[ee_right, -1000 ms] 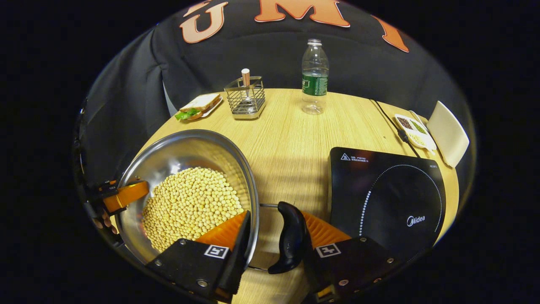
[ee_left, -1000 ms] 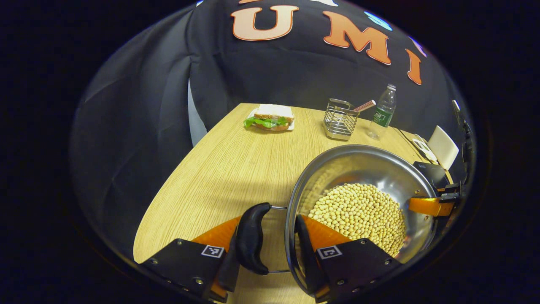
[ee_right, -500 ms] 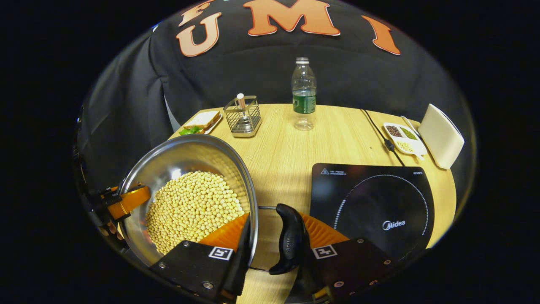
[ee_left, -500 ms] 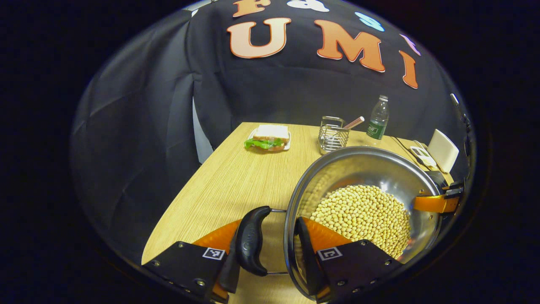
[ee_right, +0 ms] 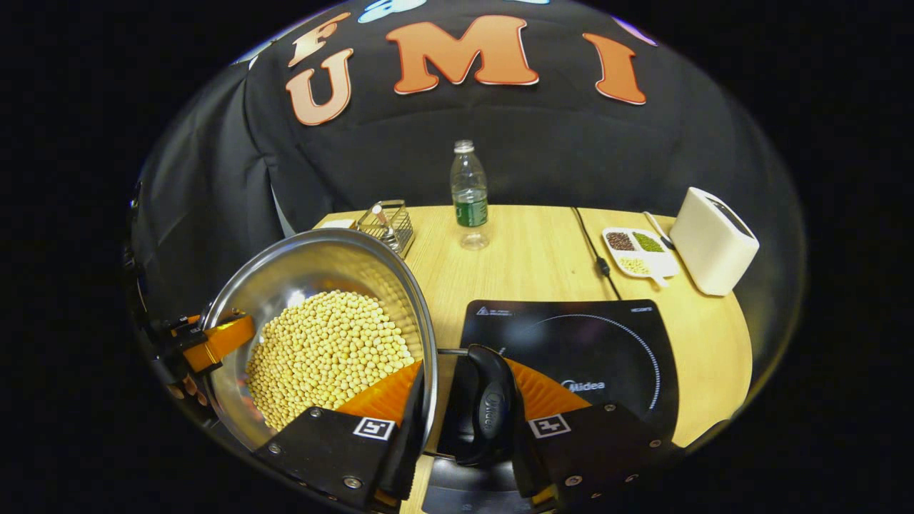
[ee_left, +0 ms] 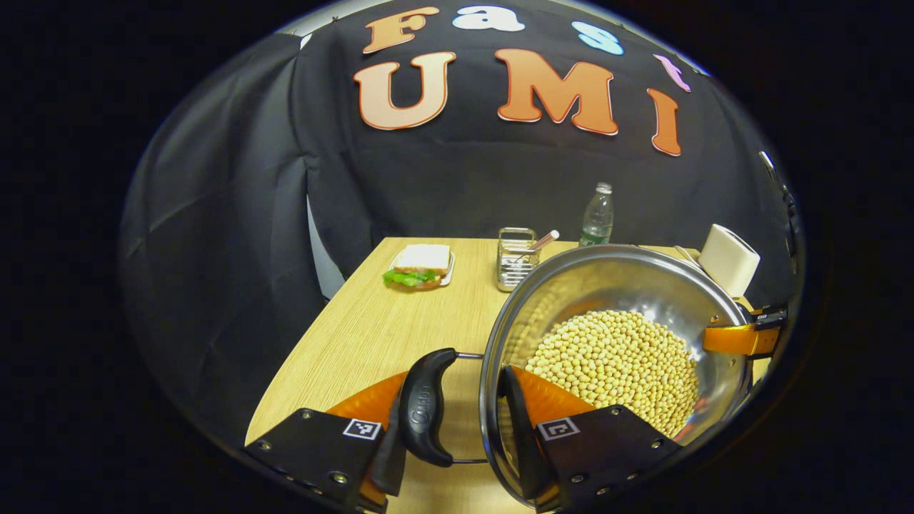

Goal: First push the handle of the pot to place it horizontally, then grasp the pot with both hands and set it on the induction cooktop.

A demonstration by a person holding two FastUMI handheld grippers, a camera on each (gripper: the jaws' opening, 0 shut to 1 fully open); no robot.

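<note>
A steel pot (ee_left: pixel 628 278) full of soybeans (ee_left: pixel 618 360) hangs in the air between both grippers. My left gripper (ee_left: pixel 457 403) is shut across the pot's left side, one finger outside the black handle (ee_left: pixel 426 417) and the other inside the rim. In the right gripper view the pot (ee_right: pixel 307 275) sits at the left. There my right gripper (ee_right: pixel 464 403) is shut the same way over the other black handle (ee_right: pixel 491 410). The black induction cooktop (ee_right: pixel 600 343) lies just beyond and under that handle. The left gripper (ee_right: pixel 211 339) shows at the pot's far rim.
On the wooden table (ee_right: pixel 543 264) stand a water bottle (ee_right: pixel 469 193), a wire basket (ee_right: pixel 389 223), a dish of grains (ee_right: pixel 635 250), a white box (ee_right: pixel 712 239) and the cooktop's cable (ee_right: pixel 593 246). A sandwich on a plate (ee_left: pixel 421 264) lies at the far left.
Both grippers have raised the pot and carried it toward the cooktop. The cooktop's near edge now lies under the right handle. The table's far objects look smaller and lower.
</note>
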